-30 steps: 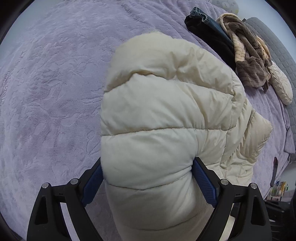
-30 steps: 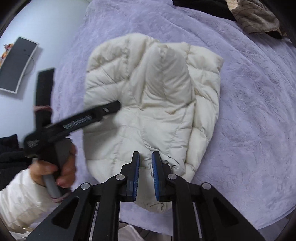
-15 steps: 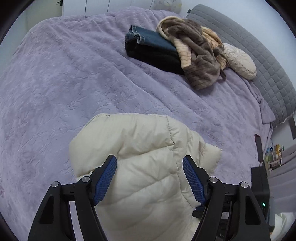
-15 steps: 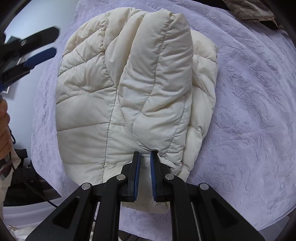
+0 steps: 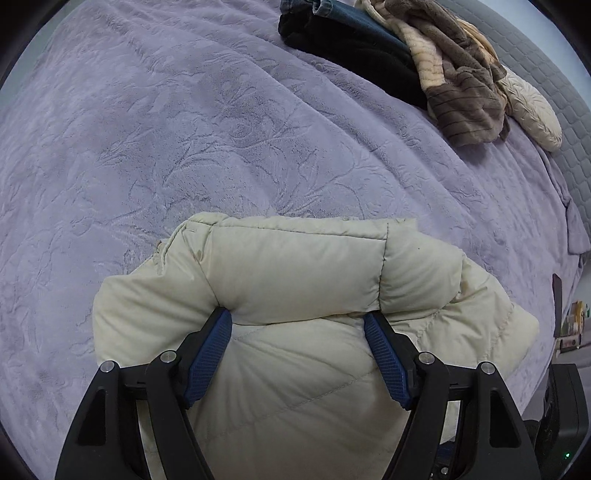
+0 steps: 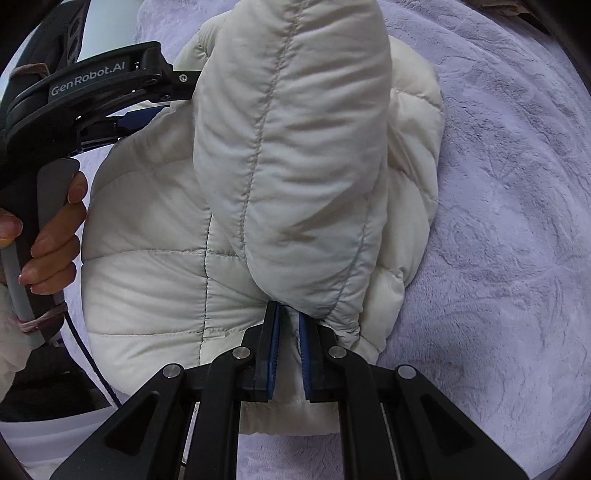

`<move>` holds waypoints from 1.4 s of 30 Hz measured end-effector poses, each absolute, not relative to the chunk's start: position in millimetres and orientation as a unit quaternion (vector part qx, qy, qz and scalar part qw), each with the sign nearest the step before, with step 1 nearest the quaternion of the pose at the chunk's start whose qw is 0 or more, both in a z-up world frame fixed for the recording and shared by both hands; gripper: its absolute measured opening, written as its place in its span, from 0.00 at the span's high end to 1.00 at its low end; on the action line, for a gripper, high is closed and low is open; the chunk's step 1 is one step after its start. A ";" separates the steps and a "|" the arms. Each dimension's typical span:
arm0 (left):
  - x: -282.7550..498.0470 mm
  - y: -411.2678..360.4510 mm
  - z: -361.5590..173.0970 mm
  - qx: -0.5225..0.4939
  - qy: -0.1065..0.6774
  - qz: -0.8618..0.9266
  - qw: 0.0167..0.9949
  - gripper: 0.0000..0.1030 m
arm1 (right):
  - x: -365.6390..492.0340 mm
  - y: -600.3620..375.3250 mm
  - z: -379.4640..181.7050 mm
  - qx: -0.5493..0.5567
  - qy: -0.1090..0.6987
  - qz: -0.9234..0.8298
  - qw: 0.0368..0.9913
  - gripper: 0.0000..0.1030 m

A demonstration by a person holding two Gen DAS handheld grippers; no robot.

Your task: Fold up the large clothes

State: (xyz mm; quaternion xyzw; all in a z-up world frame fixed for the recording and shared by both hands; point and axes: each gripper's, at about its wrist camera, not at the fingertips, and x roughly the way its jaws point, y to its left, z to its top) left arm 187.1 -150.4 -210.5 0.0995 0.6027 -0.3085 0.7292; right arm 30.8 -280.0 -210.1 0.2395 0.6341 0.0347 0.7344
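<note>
A cream puffer jacket [image 5: 295, 332] lies partly folded on the purple bedspread [image 5: 184, 147]. My left gripper [image 5: 297, 325] is open, its blue pads [image 5: 208, 354] set wide against a folded roll of the jacket. In the right wrist view the jacket [image 6: 288, 147] fills the middle, with a padded sleeve or flap raised. My right gripper [image 6: 289, 317] is shut on the jacket's edge at the base of that flap. The left gripper [image 6: 110, 99] shows at upper left, held by a hand and touching the jacket's side.
A pile of clothes, dark jeans [image 5: 351, 33] and a brown striped garment [image 5: 458, 85], lies at the far side of the bed beside a cream pillow [image 5: 532, 107]. A grey quilted headboard [image 5: 546, 66] stands behind. The bed's edge and floor items are at right [image 5: 569, 332].
My left gripper has come back down onto the jacket and now straddles a fold. My right gripper has lifted its pinched flap closer and higher.
</note>
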 end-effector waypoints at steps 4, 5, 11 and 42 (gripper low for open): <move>187.3 -152.5 -213.7 0.105 0.601 -0.307 0.730 0.26 | 32.7 -281.2 -211.7 0.247 0.635 0.037 0.731 0.91; 187.1 -152.2 -213.0 0.105 0.601 -0.307 0.731 0.26 | 33.1 -281.0 -211.1 0.248 0.636 0.037 0.730 0.91; 185.2 -148.5 -196.8 0.101 0.597 -0.300 0.737 0.26 | 32.2 -292.9 -200.2 0.265 0.638 0.040 0.722 0.91; 90.6 -15.9 -82.7 0.045 0.599 -0.213 0.770 0.26 | 26.7 -337.5 -83.5 0.269 0.628 0.007 0.731 0.42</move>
